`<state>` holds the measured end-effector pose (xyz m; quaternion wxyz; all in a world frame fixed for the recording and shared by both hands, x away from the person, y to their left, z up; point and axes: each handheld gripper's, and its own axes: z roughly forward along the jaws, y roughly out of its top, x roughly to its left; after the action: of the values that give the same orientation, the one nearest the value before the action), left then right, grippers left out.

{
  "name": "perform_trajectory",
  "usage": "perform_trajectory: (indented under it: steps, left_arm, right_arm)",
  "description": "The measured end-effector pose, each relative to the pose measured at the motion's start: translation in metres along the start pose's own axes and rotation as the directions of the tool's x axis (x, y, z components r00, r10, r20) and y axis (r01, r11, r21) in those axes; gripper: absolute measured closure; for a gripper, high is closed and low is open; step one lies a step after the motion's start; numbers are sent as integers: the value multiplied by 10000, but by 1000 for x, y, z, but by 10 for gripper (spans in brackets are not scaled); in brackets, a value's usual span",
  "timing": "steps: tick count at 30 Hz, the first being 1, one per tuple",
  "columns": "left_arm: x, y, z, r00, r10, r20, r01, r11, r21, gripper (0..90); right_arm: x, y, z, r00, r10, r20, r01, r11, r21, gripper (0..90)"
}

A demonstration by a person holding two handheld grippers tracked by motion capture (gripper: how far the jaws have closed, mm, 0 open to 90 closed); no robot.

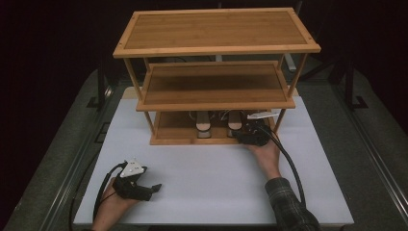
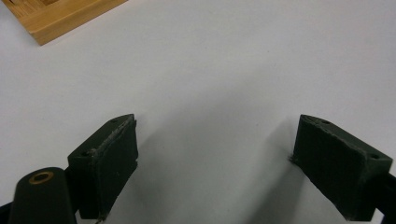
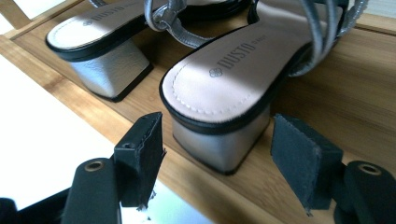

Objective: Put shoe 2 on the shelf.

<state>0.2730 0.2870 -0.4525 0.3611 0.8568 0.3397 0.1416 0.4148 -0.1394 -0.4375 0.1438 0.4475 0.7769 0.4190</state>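
Two silver block-heel sandals with beige insoles stand side by side on the bottom board of a wooden shelf rack. In the right gripper view the nearer sandal points its heel at me, and the other sandal lies to its left. My right gripper is open, one jaw on each side of that heel, with a small gap on both sides. From above, the right gripper sits at the rack's front right beside the sandals. My left gripper rests open on the white table, nothing between its fingers.
The rack has two bare upper shelves, the middle shelf overhanging the sandals and the top shelf above it. The white table stretches between the rack and the person's forearms. A corner of the rack appears in the left gripper view.
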Motion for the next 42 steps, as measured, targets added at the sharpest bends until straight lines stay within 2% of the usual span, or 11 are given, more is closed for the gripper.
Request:
perform_trajectory:
  steps: [3, 4, 9, 16, 18, 21, 25, 26, 28, 35, 42]
  left_arm:
    - [0, 0, 0, 10000, 19, -19, -19, 10000, -18, 132]
    - [0, 0, 0, 10000, 25, -23, -25, 10000, -20, 132]
    - [0, -1, 0, 10000, 34, -32, -34, 10000, -31, 132]
    - [0, 0, 0, 10000, 27, -23, -27, 10000, -31, 132]
    - [0, 0, 0, 10000, 22, -13, -22, 10000, -26, 132]
    - [0, 0, 0, 10000, 25, -19, -25, 10000, -24, 132]
    - [0, 0, 0, 10000, 11, -20, -11, 10000, -21, 132]
    - [0, 0, 0, 10000, 8, -18, -8, 10000, -23, 132]
    - [0, 0, 0, 10000, 30, -10, -30, 10000, -4, 132]
    - [0, 0, 0, 10000, 38, -10, -38, 10000, 0, 132]
    - [0, 0, 0, 10000, 26, -6, -26, 10000, -3, 132]
  right_arm:
    - [-2, -3, -6, 10000, 9, -25, -9, 10000, -37, 312]
    - [-1, -4, -10, 9991, 412, -69, -411, 9989, 223, 296]
    - [-3, -8, -19, 9999, 133, 41, -134, 9996, 253, 284]
    - [-8, -19, -44, 9998, 179, 72, -181, 9995, 245, 236]
    - [-5, -23, -57, 9995, 144, 272, -155, 9991, 390, 170]
    - [-5, -28, -65, 9995, -4, 315, -6, 9996, 300, 159]
    - [-7, -38, -76, 9992, -23, 406, 1, 9986, 534, 74]
    - [-7, -45, -82, 9979, -120, 630, 80, 9979, 640, 22]
    - [-7, -47, -84, 9973, -162, 722, 108, 9972, 744, 2]
    - [-15, -78, -111, 9976, 38, 687, -93, 9968, 798, 0]
    - [-23, -116, -142, 9931, -11, 1170, -117, 9941, 1082, 0]
